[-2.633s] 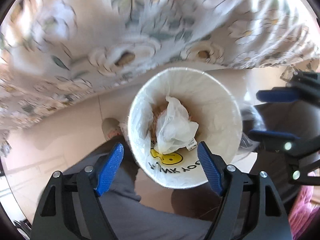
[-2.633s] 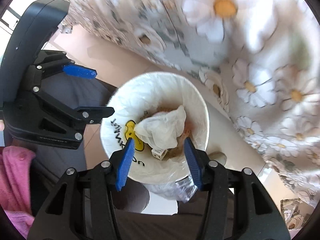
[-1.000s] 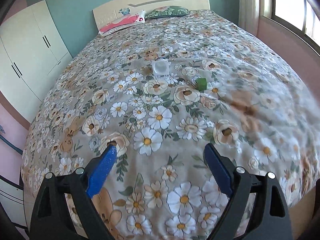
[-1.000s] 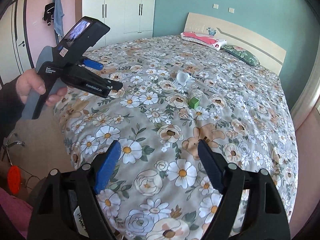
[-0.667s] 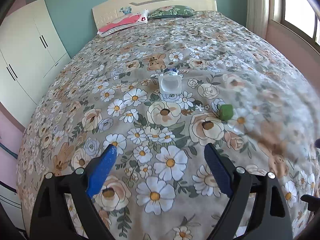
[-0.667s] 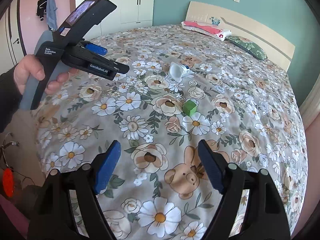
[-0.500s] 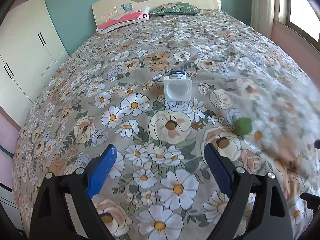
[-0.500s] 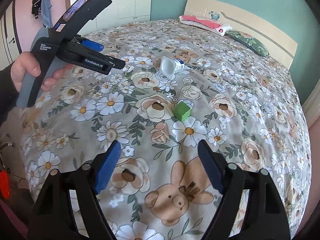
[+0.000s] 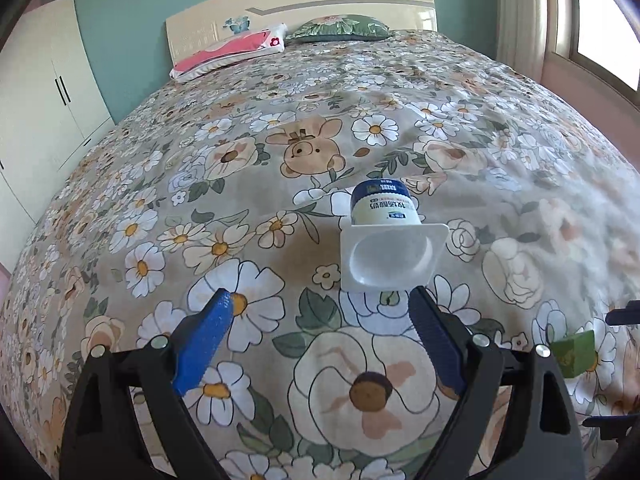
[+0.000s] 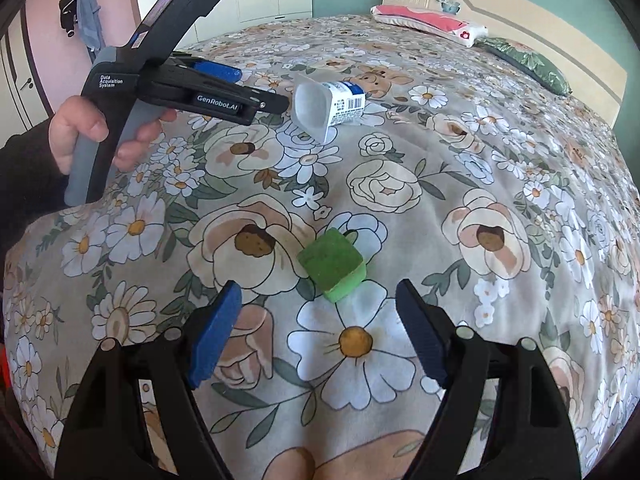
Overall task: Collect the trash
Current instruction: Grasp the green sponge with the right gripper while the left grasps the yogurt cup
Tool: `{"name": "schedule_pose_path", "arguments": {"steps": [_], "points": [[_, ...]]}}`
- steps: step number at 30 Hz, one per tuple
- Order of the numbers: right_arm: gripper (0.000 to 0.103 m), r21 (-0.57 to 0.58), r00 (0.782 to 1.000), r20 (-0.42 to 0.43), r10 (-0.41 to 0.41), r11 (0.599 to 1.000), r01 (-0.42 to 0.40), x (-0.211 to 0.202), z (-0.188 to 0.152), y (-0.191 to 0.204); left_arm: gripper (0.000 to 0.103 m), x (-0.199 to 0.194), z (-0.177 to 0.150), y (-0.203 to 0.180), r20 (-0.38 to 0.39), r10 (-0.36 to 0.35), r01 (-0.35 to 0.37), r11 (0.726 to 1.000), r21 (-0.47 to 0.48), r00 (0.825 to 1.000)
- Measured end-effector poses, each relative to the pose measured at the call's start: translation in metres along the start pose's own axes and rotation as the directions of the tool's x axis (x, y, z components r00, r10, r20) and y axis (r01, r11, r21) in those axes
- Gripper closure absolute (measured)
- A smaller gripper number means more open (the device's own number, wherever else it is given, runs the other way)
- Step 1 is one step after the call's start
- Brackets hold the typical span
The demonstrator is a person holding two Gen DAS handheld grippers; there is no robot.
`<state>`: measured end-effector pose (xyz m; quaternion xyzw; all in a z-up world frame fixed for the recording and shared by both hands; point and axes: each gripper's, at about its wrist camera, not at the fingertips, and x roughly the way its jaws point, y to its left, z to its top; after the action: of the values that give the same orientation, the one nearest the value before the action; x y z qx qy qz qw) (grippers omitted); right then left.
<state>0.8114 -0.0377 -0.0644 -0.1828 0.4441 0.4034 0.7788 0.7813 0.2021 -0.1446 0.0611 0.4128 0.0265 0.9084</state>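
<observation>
An empty white yogurt cup [image 9: 388, 240] with a blue label lies on its side on the floral bedspread, its mouth toward me. My left gripper [image 9: 320, 320] is open and empty just short of it; the cup sits ahead of the right finger. It also shows in the right wrist view [image 10: 326, 104], with the left gripper [image 10: 260, 90] beside it. A green sponge cube [image 10: 334, 266] lies just ahead of my open, empty right gripper [image 10: 320, 308]. The cube also shows at the left wrist view's right edge [image 9: 574, 354].
The floral bedspread [image 9: 240, 152] covers a large bed. Pink [image 9: 228, 54] and green [image 9: 340, 26] pillows lie by the headboard. White wardrobes [image 9: 44, 92] stand at the left, a window [image 9: 600, 12] at the right.
Both grippers have left the bin beside the bed and moved over the bedspread. The left has closed in on the yogurt cup, the right on the green cube.
</observation>
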Motion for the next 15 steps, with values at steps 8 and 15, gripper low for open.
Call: {"name": "schedule_pose_path", "arguments": {"steps": [8, 15], "points": [[0.025, -0.033, 0.999, -0.031, 0.035, 0.999, -0.036, 0.037, 0.012, -0.015, 0.012, 0.035, 0.015, -0.007, 0.055, -0.012, 0.01, 0.999, 0.045, 0.998], [0.047, -0.04, 0.998, -0.013, 0.063, 0.997, -0.063, 0.048, 0.019, -0.023, 0.049, 0.056, 0.023, -0.007, 0.037, -0.045, 0.045, 0.999, -0.005, 0.998]]}}
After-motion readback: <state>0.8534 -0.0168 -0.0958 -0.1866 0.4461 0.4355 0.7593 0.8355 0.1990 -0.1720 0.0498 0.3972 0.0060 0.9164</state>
